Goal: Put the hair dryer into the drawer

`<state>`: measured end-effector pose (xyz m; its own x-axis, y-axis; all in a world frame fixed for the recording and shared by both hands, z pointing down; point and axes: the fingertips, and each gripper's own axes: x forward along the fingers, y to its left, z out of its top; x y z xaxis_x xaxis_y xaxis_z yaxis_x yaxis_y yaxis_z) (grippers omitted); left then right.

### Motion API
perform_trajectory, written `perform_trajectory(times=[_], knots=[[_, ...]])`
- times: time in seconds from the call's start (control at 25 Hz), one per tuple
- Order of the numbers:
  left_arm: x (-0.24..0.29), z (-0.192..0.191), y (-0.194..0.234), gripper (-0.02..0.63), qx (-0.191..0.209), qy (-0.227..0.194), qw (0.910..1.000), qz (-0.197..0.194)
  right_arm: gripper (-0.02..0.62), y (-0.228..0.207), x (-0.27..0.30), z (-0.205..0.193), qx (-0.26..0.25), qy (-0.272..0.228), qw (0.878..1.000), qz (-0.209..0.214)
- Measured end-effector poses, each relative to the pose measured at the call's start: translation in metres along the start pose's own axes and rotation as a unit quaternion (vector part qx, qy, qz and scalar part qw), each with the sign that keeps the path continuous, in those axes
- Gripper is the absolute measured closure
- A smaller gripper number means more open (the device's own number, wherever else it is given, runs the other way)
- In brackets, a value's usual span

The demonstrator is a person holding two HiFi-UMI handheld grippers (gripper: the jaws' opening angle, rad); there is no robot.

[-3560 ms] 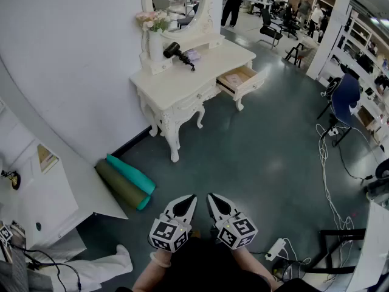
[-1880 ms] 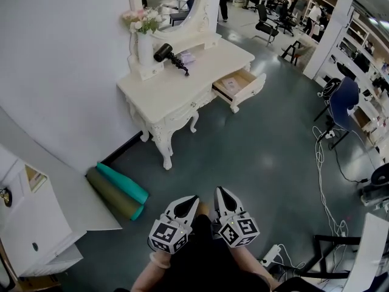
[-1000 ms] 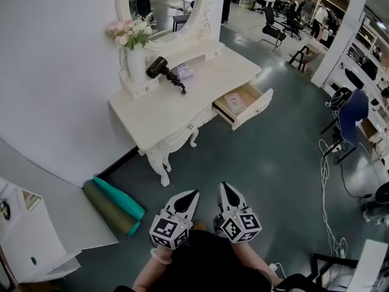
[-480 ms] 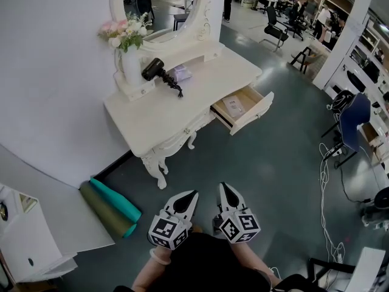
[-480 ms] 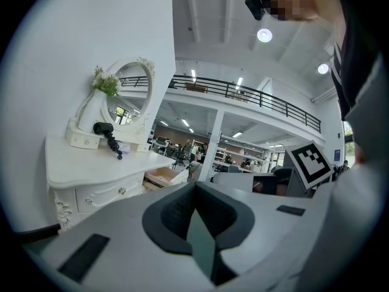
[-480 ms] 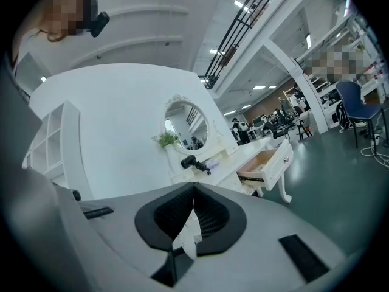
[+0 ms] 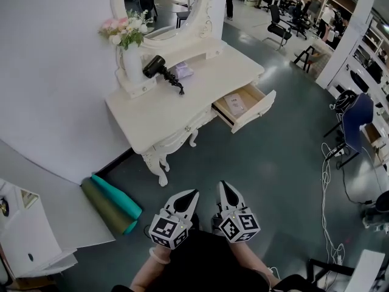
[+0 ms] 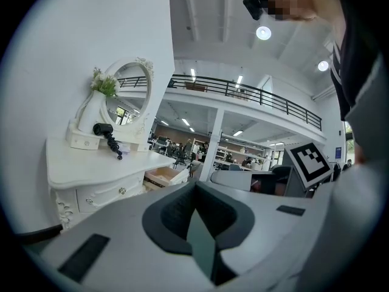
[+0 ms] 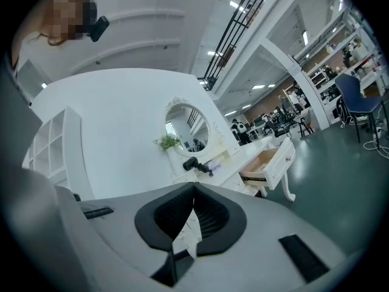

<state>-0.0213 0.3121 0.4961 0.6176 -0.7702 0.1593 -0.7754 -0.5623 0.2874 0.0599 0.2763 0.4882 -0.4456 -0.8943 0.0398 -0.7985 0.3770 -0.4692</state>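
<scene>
On the desk (image 7: 170,111) hair dryer (image 7: 159,69) lies; drawer (image 7: 256,111) stands open; your left gripper (image 7: 192,194) and right gripper (image 7: 222,186) sit closed, empty.

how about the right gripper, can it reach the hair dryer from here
Probably not yet: the hair dryer lies on the dresser, across open floor from the right gripper; nothing stands between.

Hand-held gripper (image 8: 194,183) jaws together, hair dryer (image 8: 102,129) on dressing table (image 8: 91,166)
</scene>
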Motion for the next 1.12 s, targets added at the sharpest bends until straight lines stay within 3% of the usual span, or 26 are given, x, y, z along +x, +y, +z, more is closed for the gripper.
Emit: perform_trajectory(times=[0.64,1.12], knots=[[0.039,0.004,0.015,0.581,0.001,0.017,0.9997,-0.015,0.571,-0.024,0.027,0.007,0.014,0.003,1.000,-0.009],[0.098,0.025,0.060,0.581,-0.003,0.029,0.9991,-0.031,0.571,-0.050,0.095,0.016,0.020,0.010,1.000,-0.021]])
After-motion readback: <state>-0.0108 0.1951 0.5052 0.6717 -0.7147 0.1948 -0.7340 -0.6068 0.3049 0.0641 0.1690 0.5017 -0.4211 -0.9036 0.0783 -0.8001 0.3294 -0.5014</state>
